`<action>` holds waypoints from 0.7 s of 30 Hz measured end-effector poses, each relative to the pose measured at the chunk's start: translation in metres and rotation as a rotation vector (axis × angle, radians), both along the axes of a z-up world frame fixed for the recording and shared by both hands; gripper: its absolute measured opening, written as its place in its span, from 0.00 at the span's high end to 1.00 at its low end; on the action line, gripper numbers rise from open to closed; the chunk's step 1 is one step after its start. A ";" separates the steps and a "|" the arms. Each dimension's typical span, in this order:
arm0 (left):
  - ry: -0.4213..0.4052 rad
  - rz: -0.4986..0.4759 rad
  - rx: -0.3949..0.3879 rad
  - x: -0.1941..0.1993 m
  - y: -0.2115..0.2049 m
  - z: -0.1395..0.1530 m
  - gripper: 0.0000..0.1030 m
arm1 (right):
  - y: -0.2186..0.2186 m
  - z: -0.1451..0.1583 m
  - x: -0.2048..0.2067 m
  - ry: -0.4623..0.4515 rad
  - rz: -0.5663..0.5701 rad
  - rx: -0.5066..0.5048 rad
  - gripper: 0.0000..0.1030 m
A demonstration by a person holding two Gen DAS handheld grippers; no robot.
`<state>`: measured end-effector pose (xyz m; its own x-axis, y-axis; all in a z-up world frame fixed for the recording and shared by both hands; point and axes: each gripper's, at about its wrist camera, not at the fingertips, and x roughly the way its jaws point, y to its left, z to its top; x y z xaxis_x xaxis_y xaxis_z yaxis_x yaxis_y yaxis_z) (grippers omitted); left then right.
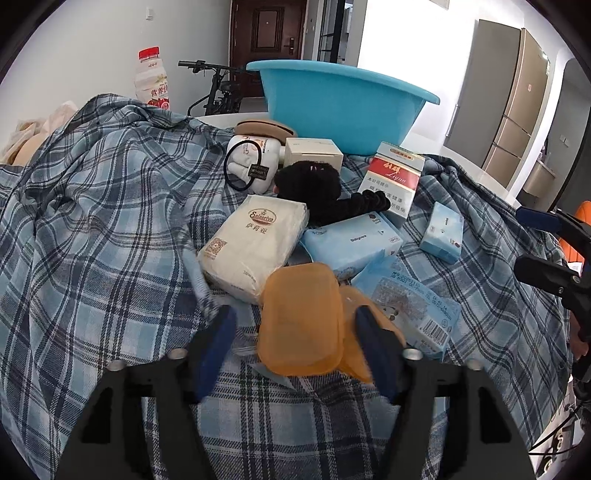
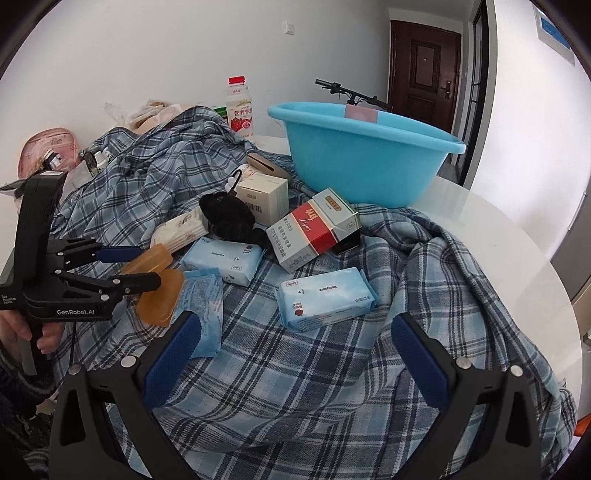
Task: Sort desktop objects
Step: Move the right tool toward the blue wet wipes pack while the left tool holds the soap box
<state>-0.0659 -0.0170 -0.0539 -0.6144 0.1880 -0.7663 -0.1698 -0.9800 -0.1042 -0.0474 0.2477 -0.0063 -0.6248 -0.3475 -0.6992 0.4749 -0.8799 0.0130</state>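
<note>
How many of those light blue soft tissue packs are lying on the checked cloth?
3. One light blue soft pack lies nearest the right gripper, one beside the black fluffy item, one by the orange case. Others may be hidden under the cloth.

White walls point(image 2: 147, 55) enclose the room. A dark brown door point(image 2: 424, 70) stands at the far end, with a light switch point(image 2: 290, 27) on the wall to its left. A bicycle point(image 1: 218, 92) leans near the door. Tall grey-brown cabinets point(image 1: 506, 107) line the right side. Bright daylight enters through a doorway point(image 1: 388, 33). The round white table point(image 2: 509, 236) is glossy.
</note>
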 end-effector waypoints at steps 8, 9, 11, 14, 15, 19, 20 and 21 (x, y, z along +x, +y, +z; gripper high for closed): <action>0.008 0.019 0.096 0.001 -0.011 0.007 0.22 | 0.004 0.003 0.006 0.018 -0.010 0.014 0.00; 0.009 0.015 0.104 0.001 -0.012 0.008 0.26 | 0.004 0.003 0.006 0.017 -0.013 0.012 0.00; -0.008 0.000 0.105 -0.001 -0.012 0.009 0.50 | 0.005 0.002 0.006 0.009 -0.017 0.007 0.00; -0.017 -0.017 0.101 -0.002 -0.010 0.007 0.57 | 0.004 0.001 0.006 0.005 -0.016 0.007 0.00; -0.011 -0.019 0.100 -0.001 -0.010 0.008 0.57 | 0.003 0.000 0.006 0.006 -0.014 0.011 0.00; -0.003 -0.038 0.128 0.003 -0.011 0.014 0.57 | 0.000 0.002 0.007 0.014 0.001 0.035 0.00; -0.003 -0.040 0.138 0.004 -0.012 0.016 0.57 | -0.001 0.003 0.007 0.016 0.009 0.042 0.00; -0.004 -0.045 0.144 0.004 -0.013 0.017 0.57 | -0.002 0.003 0.007 0.016 0.016 0.047 0.00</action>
<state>-0.0621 -0.0304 -0.0365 -0.5998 0.3230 -0.7320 -0.2122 -0.9463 -0.2438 -0.0401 0.2458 -0.0030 -0.6304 -0.3249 -0.7050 0.4890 -0.8716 -0.0356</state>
